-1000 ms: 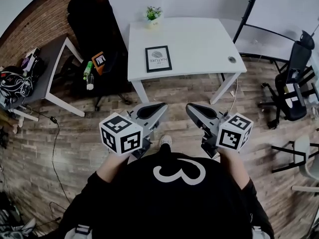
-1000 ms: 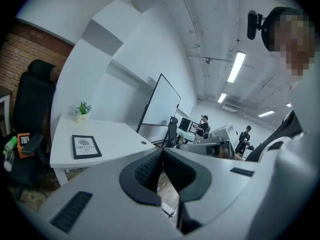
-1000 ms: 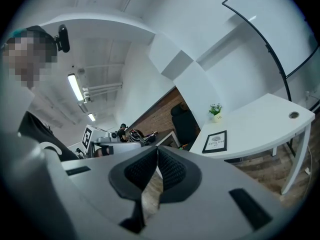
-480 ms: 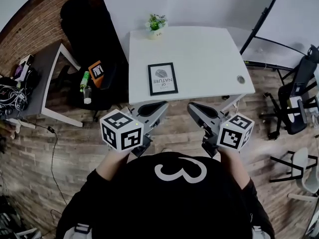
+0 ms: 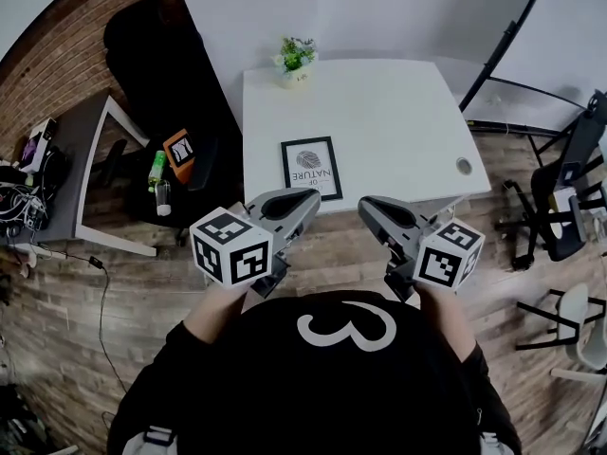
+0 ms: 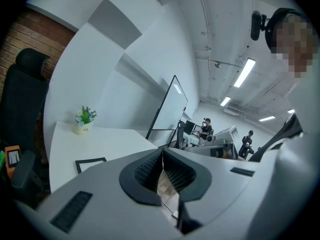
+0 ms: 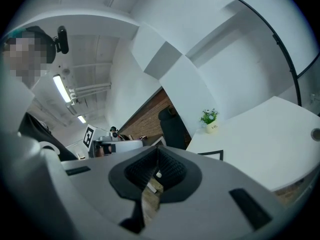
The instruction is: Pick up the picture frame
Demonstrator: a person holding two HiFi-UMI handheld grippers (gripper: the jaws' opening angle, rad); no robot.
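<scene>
Left tongs [image 5: 302, 202] and right tongs [image 5: 372, 207] are both closed and empty, so unless they open, the flat picture frame [image 5: 312, 169] just ahead may simply get shoved across the table [image 5: 398, 112].

You are wearing a black top [image 5: 332, 396] that is showing a large white 3 [image 5: 343, 330] on its front, with black sleeves [image 5: 166, 373] covering your upper arms. Pale clips [image 5: 156, 437] are sitting at both shoulders, at the near edge. On your head you are wearing a black band carrying a small black camera [image 6: 257, 25]. The left gripper [image 5: 305, 200] and right gripper [image 5: 366, 205] are showing smooth grey shells with dark oval insets. Black ribbed pads [image 6: 145, 169] are lining the jaws, and each gripper is bearing a white cube [image 5: 230, 247] printed with black square markers.
</scene>
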